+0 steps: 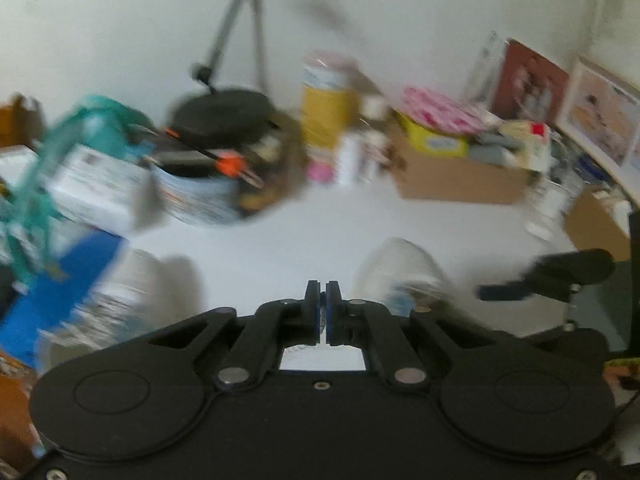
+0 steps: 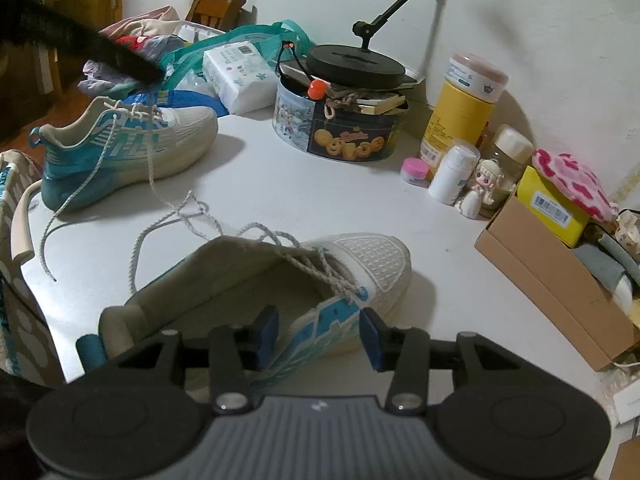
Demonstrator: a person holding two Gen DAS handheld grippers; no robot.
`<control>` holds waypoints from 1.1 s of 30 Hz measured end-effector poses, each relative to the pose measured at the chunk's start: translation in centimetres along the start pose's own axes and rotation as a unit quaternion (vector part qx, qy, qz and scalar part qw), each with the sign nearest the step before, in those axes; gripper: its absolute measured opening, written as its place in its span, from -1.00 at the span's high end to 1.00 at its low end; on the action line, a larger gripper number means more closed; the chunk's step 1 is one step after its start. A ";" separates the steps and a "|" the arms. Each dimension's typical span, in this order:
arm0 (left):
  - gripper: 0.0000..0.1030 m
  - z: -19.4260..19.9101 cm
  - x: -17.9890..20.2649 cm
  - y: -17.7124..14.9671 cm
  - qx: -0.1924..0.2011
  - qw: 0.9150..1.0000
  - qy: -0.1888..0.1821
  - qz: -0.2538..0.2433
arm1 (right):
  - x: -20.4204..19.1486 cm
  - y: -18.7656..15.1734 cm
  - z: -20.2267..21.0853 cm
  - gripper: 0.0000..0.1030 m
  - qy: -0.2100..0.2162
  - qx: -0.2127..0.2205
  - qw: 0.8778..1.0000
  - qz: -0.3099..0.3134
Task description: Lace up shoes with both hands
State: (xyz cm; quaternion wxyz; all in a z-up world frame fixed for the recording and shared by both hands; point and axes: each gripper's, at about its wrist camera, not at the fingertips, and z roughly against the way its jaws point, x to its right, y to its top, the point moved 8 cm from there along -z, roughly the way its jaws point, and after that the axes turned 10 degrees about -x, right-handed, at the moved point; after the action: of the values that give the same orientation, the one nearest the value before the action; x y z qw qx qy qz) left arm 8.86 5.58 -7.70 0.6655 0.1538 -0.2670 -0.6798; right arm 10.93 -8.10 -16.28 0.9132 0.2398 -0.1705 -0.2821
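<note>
Two shoes sit on our desk [image 2: 304, 200]; the near shoe [image 2: 320, 280], toe pointing away rightward, lies just beyond our half-open, empty right tool [image 2: 319, 334], left tool [image 1: 323, 312] shut.

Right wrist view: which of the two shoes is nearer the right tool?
The near shoe, toe pointing right, just beyond the open right tool. The far shoe stands upright at the table's left edge, laces trailing loose.

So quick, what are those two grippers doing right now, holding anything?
Left gripper: closed, nothing visible between its pads.
Right gripper: open, holding nothing, above the near white-and-blue mesh sneaker.
</note>
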 end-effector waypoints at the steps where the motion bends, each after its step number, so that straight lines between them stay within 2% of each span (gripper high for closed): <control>1: 1.00 -0.2 0.7 0.2 -0.001 1.000 -0.014 0.002 | 0.1 0.0 0.0 0.09 0.000 0.000 1.000 -0.001; 5: 1.00 0.1 2.5 1.8 0.008 0.998 -0.067 0.015 | 0.3 -0.2 0.0 -0.02 -0.005 -0.002 1.000 -0.005; 9: 1.00 0.6 2.3 4.1 0.004 0.991 -0.127 0.052 | 0.8 -0.3 -0.2 -0.10 -0.007 -0.002 1.000 -0.010; 13: 1.00 -1.7 0.2 3.6 -0.033 0.991 -0.106 0.073 | 0.9 -0.2 -0.4 -0.13 -0.008 -0.002 1.000 -0.007; 15: 1.00 -3.7 -1.2 1.6 -0.070 0.989 -0.089 0.091 | 0.9 -0.3 -0.5 -0.13 -0.010 -0.002 1.000 -0.006; 18: 1.00 -5.8 -2.3 -1.1 -0.104 0.987 -0.069 0.102 | 1.0 -0.4 -0.4 -0.14 -0.008 -0.002 1.000 -0.011; 22: 1.00 -8.4 -2.5 -4.4 -0.145 0.978 -0.076 0.131 | 1.1 -0.5 -0.4 -0.14 -0.007 -0.004 1.000 -0.015; 29: 1.00 -11.3 -2.8 -4.4 -0.140 0.976 -0.074 0.150 | 1.1 -0.4 -0.5 -0.15 -0.004 -0.009 1.000 -0.015; 30: 0.93 -11.8 -2.7 -4.3 -0.147 0.975 -0.078 0.145 | 1.1 -0.4 -0.6 -0.15 -0.004 -0.009 1.000 -0.015; 31: 0.77 -12.3 -2.4 -4.3 -0.158 0.974 -0.084 0.137 | 1.1 -0.4 -0.6 -0.15 -0.003 -0.010 1.000 -0.016; 32: 0.48 -12.5 -2.5 -4.3 -0.163 0.974 -0.085 0.132 | 1.1 -0.4 -0.6 -0.15 -0.003 -0.011 1.000 -0.016; 33: 0.36 -12.2 -2.6 -4.1 -0.161 0.975 -0.082 0.127 | 1.1 -0.4 -0.6 -0.15 -0.003 -0.012 1.000 -0.015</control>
State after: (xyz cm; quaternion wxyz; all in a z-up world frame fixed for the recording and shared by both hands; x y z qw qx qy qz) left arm 12.51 6.12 -20.32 0.7384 -0.0468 -0.2252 -0.6339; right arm 11.88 -8.79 -16.79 0.9112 0.2304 -0.1660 -0.2985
